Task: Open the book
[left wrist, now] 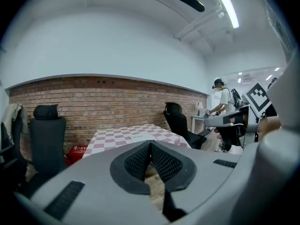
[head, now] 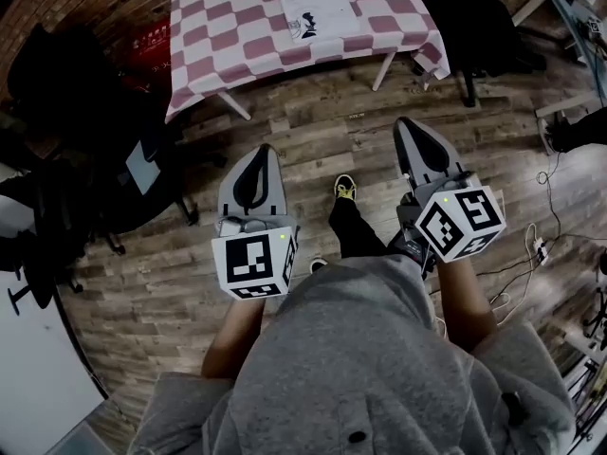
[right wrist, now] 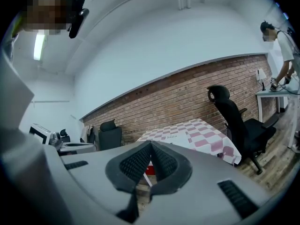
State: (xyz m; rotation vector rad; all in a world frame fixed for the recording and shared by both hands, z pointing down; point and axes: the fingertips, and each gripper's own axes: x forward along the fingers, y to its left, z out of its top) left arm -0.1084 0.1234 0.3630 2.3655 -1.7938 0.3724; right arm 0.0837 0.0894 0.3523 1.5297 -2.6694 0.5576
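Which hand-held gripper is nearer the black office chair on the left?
Left. The left hand-held gripper is beside that black office chair; the right hand-held gripper farther right.

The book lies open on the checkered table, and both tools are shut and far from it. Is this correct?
No. The book lies closed, cover up, as the head view shows. The rest holds: it is on the checkered table, and the left tool and right tool are shut, far from it.

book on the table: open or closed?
Closed: the book lies flat on the checkered table, front cover up, no pages showing.
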